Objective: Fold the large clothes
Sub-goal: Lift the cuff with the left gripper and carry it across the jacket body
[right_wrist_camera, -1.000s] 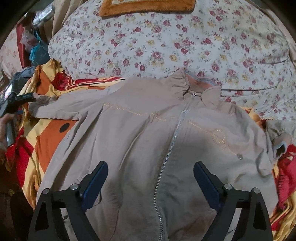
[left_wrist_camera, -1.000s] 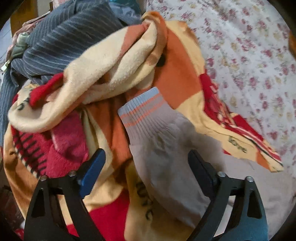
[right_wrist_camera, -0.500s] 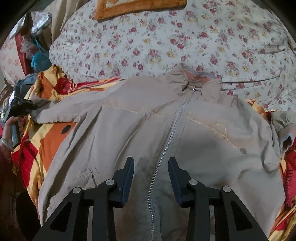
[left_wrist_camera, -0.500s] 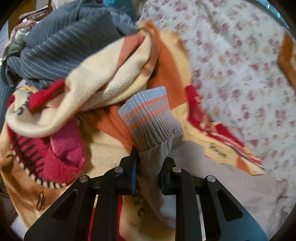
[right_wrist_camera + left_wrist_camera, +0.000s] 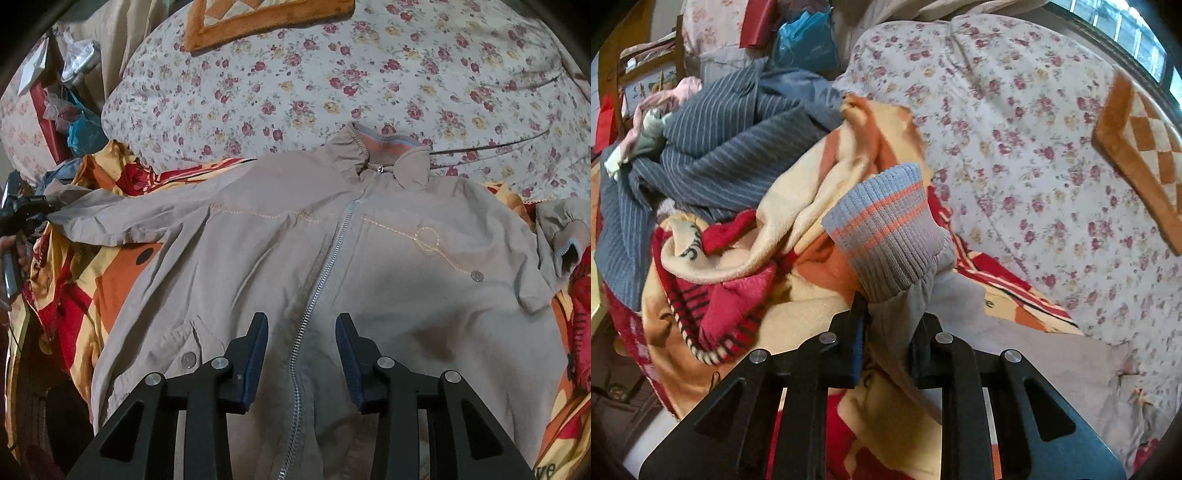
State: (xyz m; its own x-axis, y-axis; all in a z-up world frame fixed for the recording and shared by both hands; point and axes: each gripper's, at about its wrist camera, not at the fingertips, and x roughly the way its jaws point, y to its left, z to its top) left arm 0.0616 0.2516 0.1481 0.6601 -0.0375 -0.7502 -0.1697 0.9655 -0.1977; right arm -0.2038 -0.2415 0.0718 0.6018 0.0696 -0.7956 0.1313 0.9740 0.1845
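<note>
The beige zip-front jacket of thin woven cloth lay face up and spread flat, its zipper closed up to the collar, which pointed toward the floral-print quilt just beyond it. Nothing on it had been folded: both front panels were open to view, the hem sat nearest the right wrist camera, and the sleeve on the right edge of that view lay crumpled with its cuff curled beside the body. The other sleeve stretched out to the left of the jacket, lifted off the bedding.

That sleeve ended in a grey ribbed cuff with orange stripes. The left gripper was pinching the sleeve cloth just below the cuff, its jaws having just closed on it, so the cuff stood up beyond the tips. The right gripper hung over the lower zipper, jaws narrowed but apart, straddling the zip line; whether its pads pressed any cloth could not be told.

Under the jacket's left side lay an orange, red and cream fleece blanket, with a grey pinstriped garment heaped beyond that.

Judged from this, the fold was only starting: the sleeve was gripped, ready to cross over the chest, and the second sleeve, sides and bottom remained.
</note>
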